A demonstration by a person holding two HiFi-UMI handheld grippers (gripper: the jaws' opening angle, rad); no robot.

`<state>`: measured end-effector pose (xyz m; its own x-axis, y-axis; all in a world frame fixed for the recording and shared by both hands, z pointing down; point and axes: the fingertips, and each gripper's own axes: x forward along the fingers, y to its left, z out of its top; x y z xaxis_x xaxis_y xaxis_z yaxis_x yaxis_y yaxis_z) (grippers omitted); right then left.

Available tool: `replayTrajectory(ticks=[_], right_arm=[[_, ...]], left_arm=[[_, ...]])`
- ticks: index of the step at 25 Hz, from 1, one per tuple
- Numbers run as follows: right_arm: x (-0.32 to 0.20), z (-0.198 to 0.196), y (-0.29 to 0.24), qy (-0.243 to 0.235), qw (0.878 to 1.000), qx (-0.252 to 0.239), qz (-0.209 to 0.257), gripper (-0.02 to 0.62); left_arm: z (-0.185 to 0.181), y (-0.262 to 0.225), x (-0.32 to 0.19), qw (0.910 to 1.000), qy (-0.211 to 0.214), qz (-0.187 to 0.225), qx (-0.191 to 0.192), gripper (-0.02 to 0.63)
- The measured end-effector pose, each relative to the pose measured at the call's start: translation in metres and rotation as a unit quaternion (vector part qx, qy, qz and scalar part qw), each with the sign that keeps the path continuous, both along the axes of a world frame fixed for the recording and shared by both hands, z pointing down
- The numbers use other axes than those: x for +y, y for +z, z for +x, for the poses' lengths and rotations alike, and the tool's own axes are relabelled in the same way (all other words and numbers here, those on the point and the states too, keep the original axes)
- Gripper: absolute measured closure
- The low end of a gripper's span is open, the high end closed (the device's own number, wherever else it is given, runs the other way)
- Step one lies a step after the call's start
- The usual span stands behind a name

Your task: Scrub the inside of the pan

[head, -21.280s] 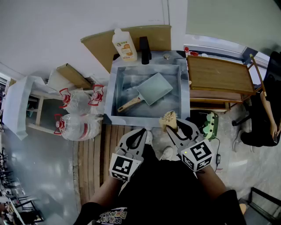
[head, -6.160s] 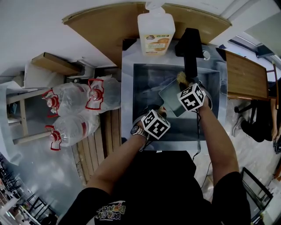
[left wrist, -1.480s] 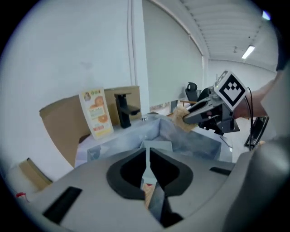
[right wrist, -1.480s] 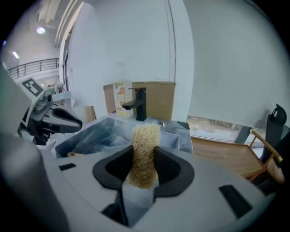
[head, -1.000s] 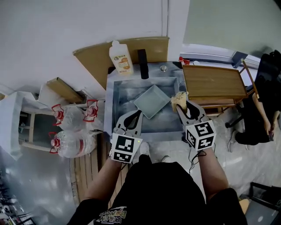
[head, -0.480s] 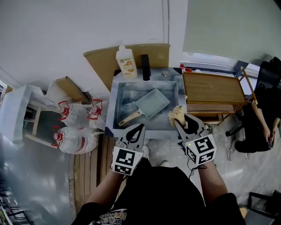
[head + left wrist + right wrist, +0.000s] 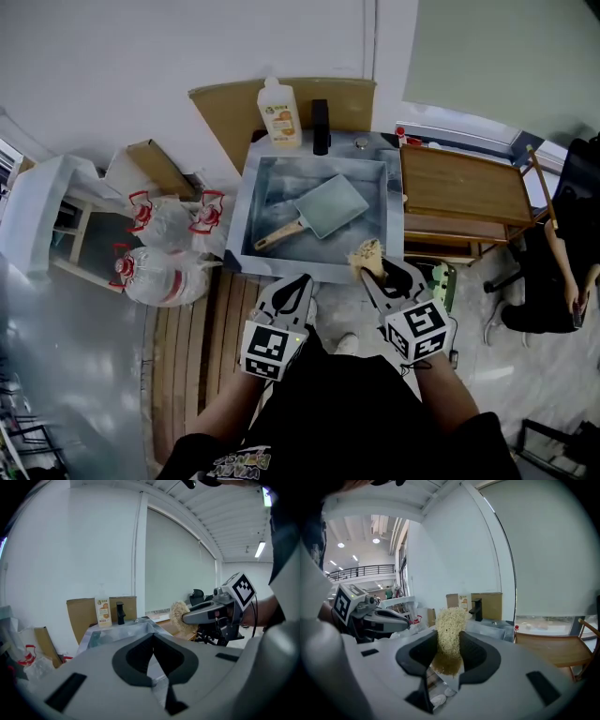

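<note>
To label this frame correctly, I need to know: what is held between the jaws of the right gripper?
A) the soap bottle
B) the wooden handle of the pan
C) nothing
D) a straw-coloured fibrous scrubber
D: the right gripper is shut on the fibrous scrubber, while the pan lies in the sink, apart from both grippers.

The sink (image 7: 242, 220) is brushed metal with a dull, streaky sheen. The square pan (image 7: 330, 206) has a smooth, matt grey-green coating and a bare, pale wooden handle (image 7: 277, 234). The scrubber (image 7: 450, 620) is a rough wad of straw-coloured fibre. The left gripper (image 7: 153, 641) and right gripper (image 7: 448, 638) have matt grey plastic shells, with black ribbed lining inside the jaws. The soap bottle (image 7: 280, 114) is translucent plastic with a paper label, and the cardboard (image 7: 225, 112) is plain brown.
</note>
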<state>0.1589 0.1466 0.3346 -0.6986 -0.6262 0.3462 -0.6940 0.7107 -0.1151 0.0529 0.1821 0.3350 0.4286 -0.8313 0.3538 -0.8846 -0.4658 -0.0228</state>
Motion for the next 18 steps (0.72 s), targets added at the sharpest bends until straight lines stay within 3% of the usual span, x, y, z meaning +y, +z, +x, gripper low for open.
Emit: replayTrajectory(ticks=[18], right_arm=[[0.0046,0.0036,0.0097,-0.012,1.000,-0.005,-0.010,0.449]], left_arm=[[0.0079,0.0008,-0.0008,1.0000,0.002,0.000,-0.004,0.597]])
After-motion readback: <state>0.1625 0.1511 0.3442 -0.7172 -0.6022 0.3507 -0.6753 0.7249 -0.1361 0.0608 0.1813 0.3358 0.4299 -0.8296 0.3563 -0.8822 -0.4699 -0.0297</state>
